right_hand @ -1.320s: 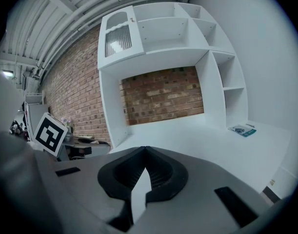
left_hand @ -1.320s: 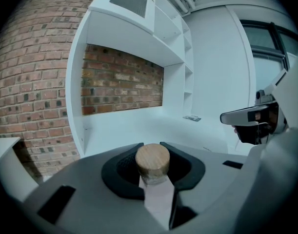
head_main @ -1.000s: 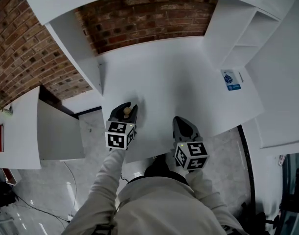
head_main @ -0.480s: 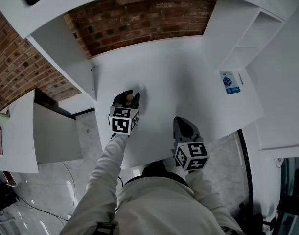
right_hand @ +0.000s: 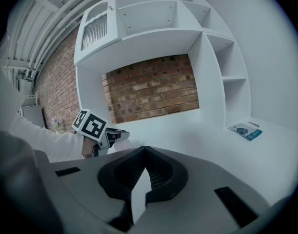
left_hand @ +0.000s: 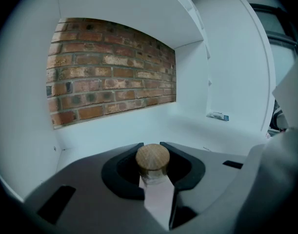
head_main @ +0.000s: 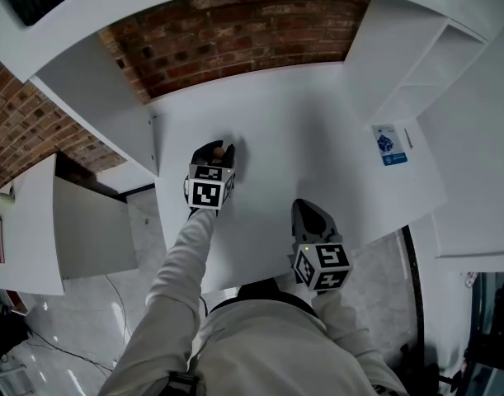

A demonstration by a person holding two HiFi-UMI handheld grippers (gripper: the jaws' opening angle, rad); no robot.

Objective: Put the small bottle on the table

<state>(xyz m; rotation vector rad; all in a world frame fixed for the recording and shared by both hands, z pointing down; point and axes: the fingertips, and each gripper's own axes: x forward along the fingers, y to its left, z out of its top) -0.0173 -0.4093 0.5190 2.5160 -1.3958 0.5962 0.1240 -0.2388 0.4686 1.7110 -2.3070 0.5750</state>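
The right claw [head_main: 311,210] hangs closest to the person, over the front edge of the white table [head_main: 317,130]. Its jaws are pressed together at the tips with nothing between them, and its marker cube [head_main: 321,266] sits back toward the person's body

Farther in and to the left, the left claw [head_main: 218,145] reaches over the left part of the table at the end of a long pale sleeve [head_main: 179,262]. Its jaws are pinching the small bottle [left_hand: 151,175] near the top. The round cork stopper [left_hand: 152,157] sits in the curved hollow between the two dark pads, which close on it from either side, and a bit of clear glass shows just beneath. The bottle stands upright in the grip, and whether its base rests on the table I cannot tell, since the claw hides it in every view

Beyond both claws, toward the far right of the table, a blue-and-white leaflet [head_main: 389,144] lies flat, well apart from the bottle. A brick wall [head_main: 235,31] closes the back of the recess, and white shelves [right_hand: 212,57] rise along the right side
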